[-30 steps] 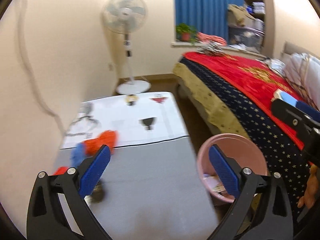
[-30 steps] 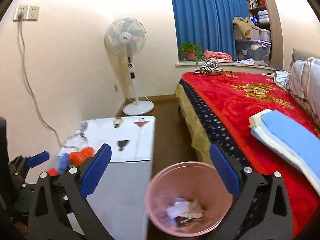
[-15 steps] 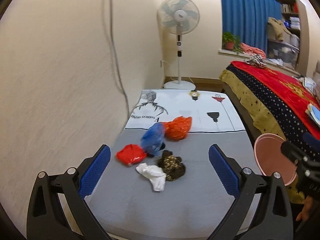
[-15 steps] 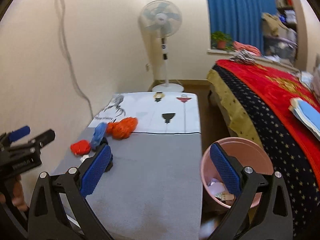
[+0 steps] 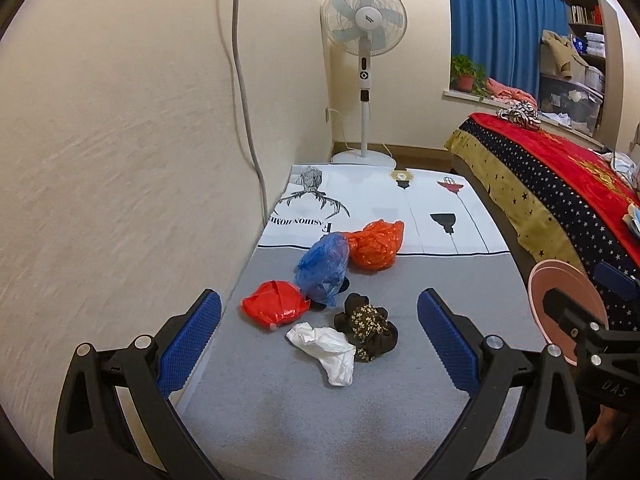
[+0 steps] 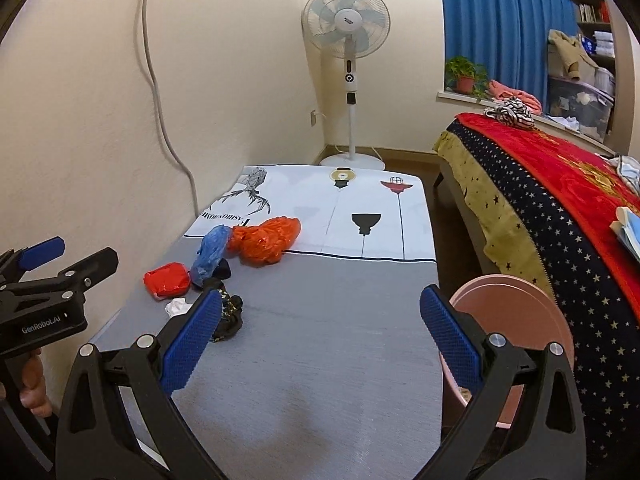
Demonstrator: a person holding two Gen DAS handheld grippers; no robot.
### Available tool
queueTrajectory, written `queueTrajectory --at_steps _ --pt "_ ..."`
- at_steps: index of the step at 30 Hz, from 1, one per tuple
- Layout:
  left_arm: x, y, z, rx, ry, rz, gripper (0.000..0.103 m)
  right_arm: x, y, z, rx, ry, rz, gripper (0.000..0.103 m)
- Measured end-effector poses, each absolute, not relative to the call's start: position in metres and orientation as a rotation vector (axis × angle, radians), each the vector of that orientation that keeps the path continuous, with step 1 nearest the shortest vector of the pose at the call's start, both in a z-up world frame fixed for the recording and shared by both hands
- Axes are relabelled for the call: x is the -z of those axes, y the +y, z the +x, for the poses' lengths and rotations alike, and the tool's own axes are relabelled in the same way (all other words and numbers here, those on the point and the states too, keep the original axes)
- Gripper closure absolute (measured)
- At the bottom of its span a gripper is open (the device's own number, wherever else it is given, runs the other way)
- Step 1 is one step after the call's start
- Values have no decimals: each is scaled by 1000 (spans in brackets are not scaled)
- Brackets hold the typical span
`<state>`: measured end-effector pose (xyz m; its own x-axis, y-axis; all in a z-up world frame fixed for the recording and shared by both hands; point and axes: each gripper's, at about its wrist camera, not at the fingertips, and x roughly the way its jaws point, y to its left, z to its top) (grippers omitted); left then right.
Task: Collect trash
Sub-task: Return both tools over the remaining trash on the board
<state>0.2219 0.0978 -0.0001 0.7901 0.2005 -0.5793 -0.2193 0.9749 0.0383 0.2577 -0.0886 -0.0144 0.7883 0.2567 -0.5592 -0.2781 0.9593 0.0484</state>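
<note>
Here the left gripper (image 5: 318, 332) hangs above the near end of a grey table (image 5: 420, 420), jaws spread wide and holding nothing. The right gripper (image 6: 320, 330) is likewise spread and empty, over the same table a little to the right.

The trash lies in a loose cluster on the left part of the table, near the wall (image 5: 120, 160). A white wad (image 5: 326, 346) is nearest the left gripper, touching a dark floral bundle (image 5: 368, 326) on its right. Just behind sits a red bag (image 5: 276, 304), and beside that a blue bag (image 5: 324, 268) stands up, leaning against an orange bag (image 5: 376, 246) that rests on the line where the grey surface meets a white printed cloth (image 5: 380, 204). From the right wrist view the same pieces show: red bag (image 6: 166, 280), blue bag (image 6: 210, 252), orange bag (image 6: 264, 240), with the white wad (image 6: 178, 306) and dark bundle (image 6: 228, 316) partly hidden behind the left blue pad.

A pink bin (image 6: 516, 320) stands on the floor at the table's right edge, between the table and a bed (image 6: 560, 200) with a red cover; its inside is mostly hidden from here. In the left view the bin (image 5: 560, 292) sits behind the right gripper's body. A standing fan (image 5: 364, 40) is at the far end, by a blue curtain (image 5: 504, 20). A grey cable (image 5: 244, 80) runs down the wall.
</note>
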Motion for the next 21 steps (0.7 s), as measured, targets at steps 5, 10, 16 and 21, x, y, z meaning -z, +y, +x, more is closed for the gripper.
queueTrajectory --at_steps 5,10,16,21 --pt "3 101 225 -230 631 -33 8 16 -84 259 -296 598 -45 6" --pt "4 105 228 -234 641 -46 8 16 -88 261 -290 590 -44 6" --pt "-7 124 238 -304 631 -97 8 21 -89 278 -298 610 -48 6" --pt "-20 143 254 -361 599 -120 8 32 -68 296 -371 626 -60 17"
